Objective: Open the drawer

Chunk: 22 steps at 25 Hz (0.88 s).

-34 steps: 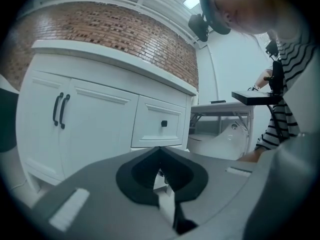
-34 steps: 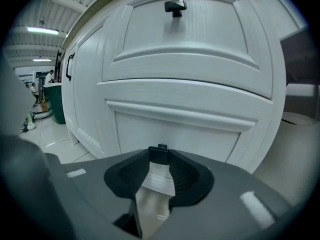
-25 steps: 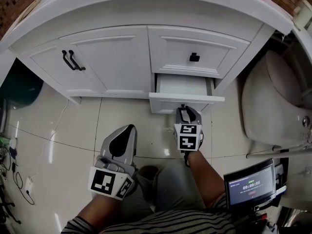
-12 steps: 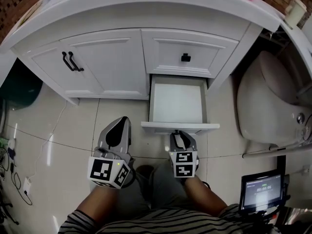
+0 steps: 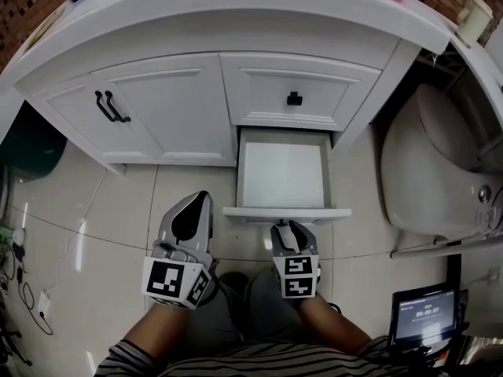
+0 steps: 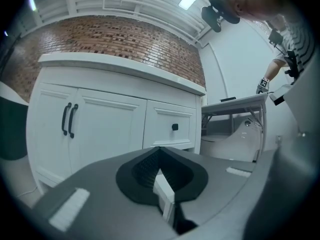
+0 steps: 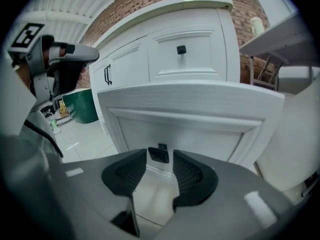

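Observation:
The low white drawer stands pulled far out of the vanity, its empty inside showing. My right gripper sits at the middle of the drawer front. The small black knob lies between the pads of the right gripper, whose jaws have just been opening; a gap shows beside the knob, so the gripper is open. My left gripper hovers over the floor tiles left of the drawer, away from it. In the left gripper view its jaws meet, shut on nothing.
Above the open drawer is a closed drawer with a black knob. Two cabinet doors with black handles are to the left. A toilet stands close on the right, a dark green bin far left, a timer screen at bottom right.
The drawer has slid out of the vanity toward the person, with the right gripper drawing back at its front. The left gripper has stayed in place.

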{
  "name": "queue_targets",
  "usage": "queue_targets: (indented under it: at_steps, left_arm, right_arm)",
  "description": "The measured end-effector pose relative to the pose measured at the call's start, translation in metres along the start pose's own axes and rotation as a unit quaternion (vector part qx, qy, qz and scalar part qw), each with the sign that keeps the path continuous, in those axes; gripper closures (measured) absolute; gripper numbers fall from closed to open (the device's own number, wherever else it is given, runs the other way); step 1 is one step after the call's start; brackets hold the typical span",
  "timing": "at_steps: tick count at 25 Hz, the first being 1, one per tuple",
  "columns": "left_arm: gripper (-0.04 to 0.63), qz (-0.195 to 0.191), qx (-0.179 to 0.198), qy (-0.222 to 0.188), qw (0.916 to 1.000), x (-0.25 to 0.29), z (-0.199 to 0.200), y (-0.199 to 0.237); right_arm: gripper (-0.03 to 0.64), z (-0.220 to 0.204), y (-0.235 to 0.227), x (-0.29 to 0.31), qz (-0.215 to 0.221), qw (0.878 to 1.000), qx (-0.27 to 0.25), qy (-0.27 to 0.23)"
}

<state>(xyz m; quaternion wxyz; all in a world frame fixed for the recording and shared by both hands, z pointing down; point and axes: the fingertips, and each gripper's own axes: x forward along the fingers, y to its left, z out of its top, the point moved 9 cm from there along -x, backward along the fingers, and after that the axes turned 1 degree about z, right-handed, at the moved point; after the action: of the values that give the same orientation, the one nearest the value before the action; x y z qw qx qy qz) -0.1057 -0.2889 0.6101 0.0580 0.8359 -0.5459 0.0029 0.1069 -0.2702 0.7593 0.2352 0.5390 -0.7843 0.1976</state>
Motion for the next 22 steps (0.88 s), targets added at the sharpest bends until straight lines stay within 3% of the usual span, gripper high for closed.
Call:
queue_targets:
  at_steps: [2, 5, 8, 11, 14, 19, 22]
  left_arm:
    - [0.581, -0.01, 0.01, 0.011, 0.9998, 0.002, 0.01, -0.004]
    - [0.581, -0.022, 0.028, 0.031, 0.9989, 0.004, 0.042, -0.01]
    - [0.581, -0.023, -0.004, 0.066, 0.9976, -0.005, 0.093, -0.023]
    - [0.581, -0.021, -0.033, 0.08, 0.996, -0.025, 0.168, -0.042]
    - [0.581, -0.027, -0.029, 0.075, 0.9964, -0.047, 0.25, -0.06]
    - [0.581, -0.019, -0.02, 0.078, 0.9966, -0.109, 0.385, -0.088]
    - [0.581, -0.005, -0.02, 0.077, 0.9968, -0.157, 0.448, -0.106]
  right_arm:
    - [0.428, 0.002, -0.003, -0.015, 0.01, 1.0, 0.002, 0.017]
    - [0.435, 0.028, -0.004, -0.058, 0.018, 0.999, 0.009, 0.035]
    - [0.47, 0.082, -0.003, -0.119, 0.01, 1.0, 0.018, 0.023]
    - [0.524, 0.15, 0.002, -0.18, -0.001, 1.0, 0.023, 0.008]
    - [0.615, 0.226, 0.007, -0.241, 0.006, 0.999, 0.039, -0.031]
    - [0.615, 0.339, 0.026, -0.364, 0.037, 0.995, 0.034, -0.087]
    - [0.615, 0.377, 0.039, -0.433, 0.055, 0.993, 0.031, -0.1]
